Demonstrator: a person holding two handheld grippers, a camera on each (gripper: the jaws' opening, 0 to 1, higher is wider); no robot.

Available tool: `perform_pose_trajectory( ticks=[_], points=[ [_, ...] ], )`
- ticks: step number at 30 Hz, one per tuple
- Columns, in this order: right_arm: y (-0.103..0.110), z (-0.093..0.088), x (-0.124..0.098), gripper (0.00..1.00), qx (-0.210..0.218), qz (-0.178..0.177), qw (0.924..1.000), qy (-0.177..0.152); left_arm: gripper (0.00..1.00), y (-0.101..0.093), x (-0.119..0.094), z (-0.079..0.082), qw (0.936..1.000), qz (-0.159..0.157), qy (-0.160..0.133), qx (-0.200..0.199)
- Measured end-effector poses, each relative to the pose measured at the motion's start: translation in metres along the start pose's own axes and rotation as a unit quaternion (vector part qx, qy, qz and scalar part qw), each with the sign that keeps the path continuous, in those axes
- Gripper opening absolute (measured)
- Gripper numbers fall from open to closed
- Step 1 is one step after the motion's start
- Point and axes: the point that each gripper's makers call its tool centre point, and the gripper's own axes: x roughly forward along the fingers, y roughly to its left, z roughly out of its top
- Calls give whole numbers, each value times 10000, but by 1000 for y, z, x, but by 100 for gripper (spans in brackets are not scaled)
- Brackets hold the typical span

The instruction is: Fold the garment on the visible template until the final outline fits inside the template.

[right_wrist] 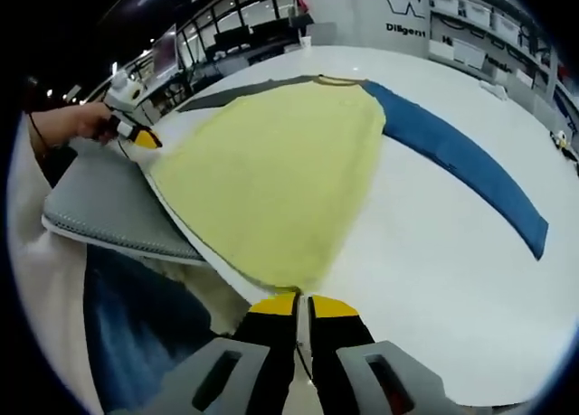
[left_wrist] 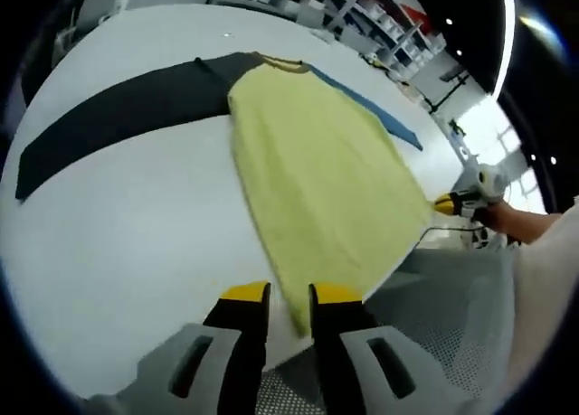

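On the left side of the white counter [left_wrist: 118, 243] lies the dark grey sleeve [left_wrist: 118, 112] of the garment, stretched flat and pointing away from the body. In the middle is the yellow body of the garment [left_wrist: 317, 189], spread flat, with the collar at the far side and the hem at the near edge of the counter. On the right, the blue sleeve [right_wrist: 461, 162] is stretched out the other way.

The left gripper [left_wrist: 289, 297] is at the near hem corner on the grey-sleeve side; its jaws are a little apart with the yellow edge between the tips, but I cannot tell if they really pinch it. The right gripper [right_wrist: 297, 303] is at the other hem corner, its jaws almost together on the hem, so it seems to hold the cloth. A grey pad [right_wrist: 109, 207] lies beside the counter edge.

A template outline I cannot make out under the garment.

I judge that the folding is only at its beginning: both hem corners are being taken. The next move should need a firm hold on both corners and then lifting the hem evenly toward the collar.
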Motion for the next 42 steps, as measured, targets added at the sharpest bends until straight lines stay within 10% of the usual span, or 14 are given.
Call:
perform_pose_trajectory(
  ticks=[14, 29, 42],
  points=[
    [-82, 73, 11, 11, 103, -651, 9967, -483, 26, 62, -2, 90, 9939, 814, -491, 567],
    [-154, 168, 69, 39, 117, -1016, 9909, -871, 47, 115, 23, 172, 9829, 1369, -713, 1003],
    [-176, 197, 110, 67, 47, -1087, 9901, -892, 68, 124, 65, 191, 9826, 1415, -418, 1128]
  ],
)
